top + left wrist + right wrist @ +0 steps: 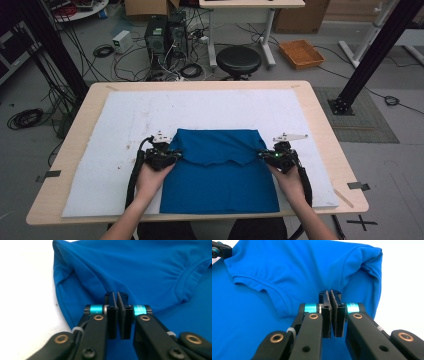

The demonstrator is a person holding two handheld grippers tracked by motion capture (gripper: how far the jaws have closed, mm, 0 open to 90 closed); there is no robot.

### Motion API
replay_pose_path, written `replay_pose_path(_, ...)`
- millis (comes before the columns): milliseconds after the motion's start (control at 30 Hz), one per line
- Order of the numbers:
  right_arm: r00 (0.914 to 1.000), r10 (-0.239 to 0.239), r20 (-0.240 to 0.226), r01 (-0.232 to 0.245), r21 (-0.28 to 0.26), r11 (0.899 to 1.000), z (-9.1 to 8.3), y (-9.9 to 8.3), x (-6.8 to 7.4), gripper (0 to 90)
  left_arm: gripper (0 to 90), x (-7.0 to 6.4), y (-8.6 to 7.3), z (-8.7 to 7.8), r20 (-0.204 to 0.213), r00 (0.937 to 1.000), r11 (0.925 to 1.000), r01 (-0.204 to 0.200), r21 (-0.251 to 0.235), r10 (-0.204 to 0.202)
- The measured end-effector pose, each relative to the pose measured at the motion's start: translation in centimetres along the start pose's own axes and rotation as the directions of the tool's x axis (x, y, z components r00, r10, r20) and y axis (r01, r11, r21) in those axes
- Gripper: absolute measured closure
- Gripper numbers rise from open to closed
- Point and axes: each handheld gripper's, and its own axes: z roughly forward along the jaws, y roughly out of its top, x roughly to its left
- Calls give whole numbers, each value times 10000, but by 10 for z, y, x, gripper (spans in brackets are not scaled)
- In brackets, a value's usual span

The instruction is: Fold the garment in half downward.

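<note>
Workshop floor w/ cables, PC towers (165, 32), a black stool (238, 60) and an orange tray (301, 53) behind a wooden desk (80, 117) covered by a white mat (120, 120). In the high view we see a blue shirt (220, 175) lying on the mat at the near-centre of the desk, its top part folded down over the lower part. Left tool (172, 156) sits at the shirt's left edge, right tool (262, 155) at its right edge, each held in a hand, both at the level of the folded layer.

Left gripper view: we see the left tool (117, 296) w/ jaws pressed together, a pinch of blue fabric between the tips; shirt (140, 270) bunches up around it, white mat (25, 290) off to the side.

Right gripper view: right tool (329, 294) likewise closed tight on a fold of the shirt (294, 270) near its sleeve edge; collar seam visible, and the left tool (219, 250) at the far corner.
</note>
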Motion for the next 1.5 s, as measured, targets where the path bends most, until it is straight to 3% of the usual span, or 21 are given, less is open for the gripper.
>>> replay_pose_path(267,10000,39,-80,-40,-95,9999,-7,1,0,884,882,0,5,-18,282,9996,9986,107,-512,-93)
replay_pose_path(467,9997,-18,-245,14,-164,9999,-30,-1,6,889,882,-9,7,-38,588,9980,9968,-198,-780,244)
replay_pose_path(567,9994,-197,-268,193,-140,9997,-37,-5,8,886,882,-14,6,-40,609,9973,9972,-357,-661,397)
replay_pose_path(667,9998,-78,-192,76,-117,9999,-31,-6,7,814,882,-11,5,-35,595,9975,9983,-355,-461,383)
replay_pose_path(800,9998,-83,169,80,185,9998,-10,-3,9,715,882,-9,5,-30,543,9983,9985,-196,-516,224)
replay_pose_path(933,9981,-241,576,204,637,9978,8,0,11,734,882,-7,4,-28,490,9986,9989,-153,-444,175)
replay_pose_path(1033,9972,-423,620,384,622,9973,9,0,12,881,882,-5,2,-28,491,9986,9988,-158,-456,181)
replay_pose_path(1200,9959,-552,716,523,415,9978,-2,-1,14,893,882,-4,2,-31,598,9981,9983,-100,-575,134)
replay_pose_path(1500,9984,-565,-15,565,58,9984,-40,-10,28,892,883,-12,1,-53,1136,9931,9957,-188,-908,291)
